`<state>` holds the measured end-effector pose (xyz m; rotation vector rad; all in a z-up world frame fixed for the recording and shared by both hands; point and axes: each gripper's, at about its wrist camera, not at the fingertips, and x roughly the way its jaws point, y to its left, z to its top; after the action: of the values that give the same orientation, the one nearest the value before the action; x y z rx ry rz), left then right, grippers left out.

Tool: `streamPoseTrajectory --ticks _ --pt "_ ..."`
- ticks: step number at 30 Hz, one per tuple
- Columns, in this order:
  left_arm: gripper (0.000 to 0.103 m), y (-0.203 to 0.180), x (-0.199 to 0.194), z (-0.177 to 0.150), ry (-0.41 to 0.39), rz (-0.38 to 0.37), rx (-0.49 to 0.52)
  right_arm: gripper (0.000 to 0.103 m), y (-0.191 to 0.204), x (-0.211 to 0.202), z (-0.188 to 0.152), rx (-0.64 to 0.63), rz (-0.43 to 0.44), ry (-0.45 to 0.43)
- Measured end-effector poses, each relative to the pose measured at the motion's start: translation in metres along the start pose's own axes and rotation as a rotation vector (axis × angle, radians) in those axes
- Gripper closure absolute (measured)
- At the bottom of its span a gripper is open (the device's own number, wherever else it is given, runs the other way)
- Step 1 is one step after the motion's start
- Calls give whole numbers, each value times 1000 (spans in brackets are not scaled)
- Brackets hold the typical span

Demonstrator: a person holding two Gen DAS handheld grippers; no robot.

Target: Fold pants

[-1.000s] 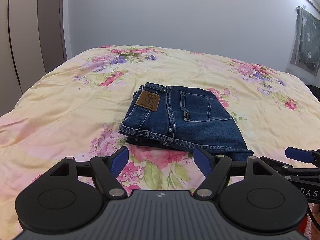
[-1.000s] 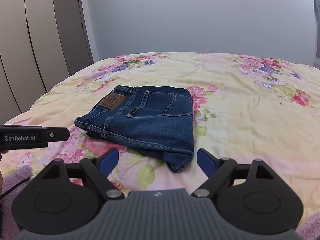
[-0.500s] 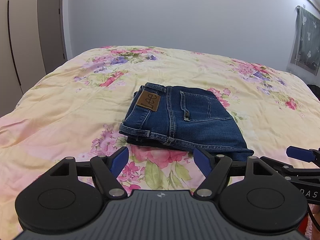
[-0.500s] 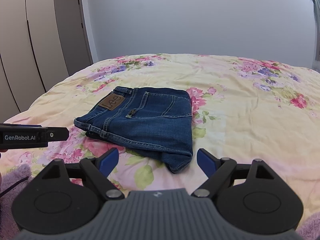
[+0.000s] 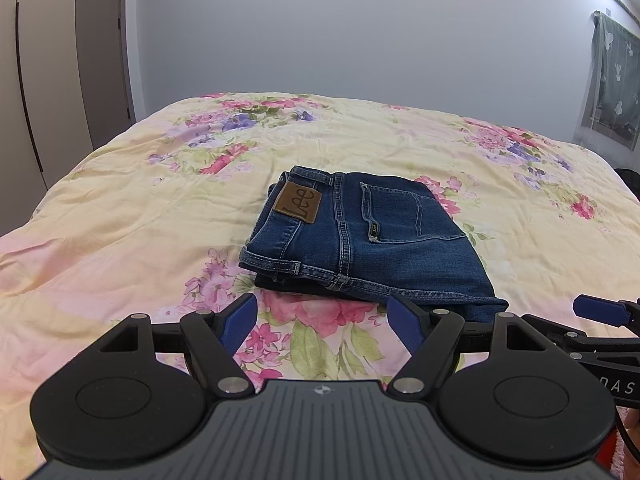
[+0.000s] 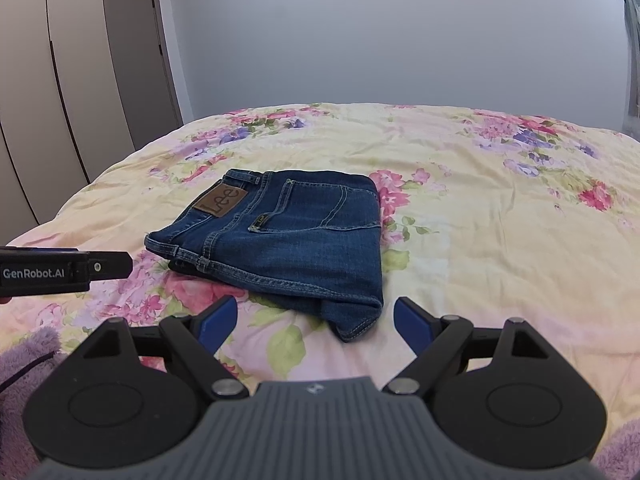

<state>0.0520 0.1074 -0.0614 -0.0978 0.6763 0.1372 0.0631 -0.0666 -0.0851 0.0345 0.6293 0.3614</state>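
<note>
Dark blue jeans (image 5: 360, 236) (image 6: 288, 236) lie folded into a compact stack on the floral bedspread (image 5: 120, 232), brown leather patch and back pocket facing up. My left gripper (image 5: 324, 320) is open just short of the stack's near edge, nothing between its blue pads. My right gripper (image 6: 316, 322) is also open, with the stack's near right corner lying between and just beyond its fingertips, untouched. The right gripper's finger (image 5: 600, 311) shows at the left wrist view's right edge; the left gripper's body (image 6: 60, 270) shows at the right wrist view's left edge.
The bedspread (image 6: 500, 220) stretches wide around the jeans. Wardrobe doors (image 6: 60, 100) stand at the left, a grey wall behind the bed, a curtain (image 5: 612, 80) at the right. A purple fuzzy cloth (image 6: 28, 356) lies at the near left edge.
The right wrist view has shifted slightly, the jeans sitting a little lower and further left in it. The jeans have not moved and both grippers stay open.
</note>
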Motion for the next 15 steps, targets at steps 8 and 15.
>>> streamPoseTrajectory --ticks 8,15 --pt "16 1 0 0 -1 1 -2 21 -1 1 0 5 -2 3" --pt "16 2 0 0 0 2 -1 21 -1 1 0 4 -3 3"
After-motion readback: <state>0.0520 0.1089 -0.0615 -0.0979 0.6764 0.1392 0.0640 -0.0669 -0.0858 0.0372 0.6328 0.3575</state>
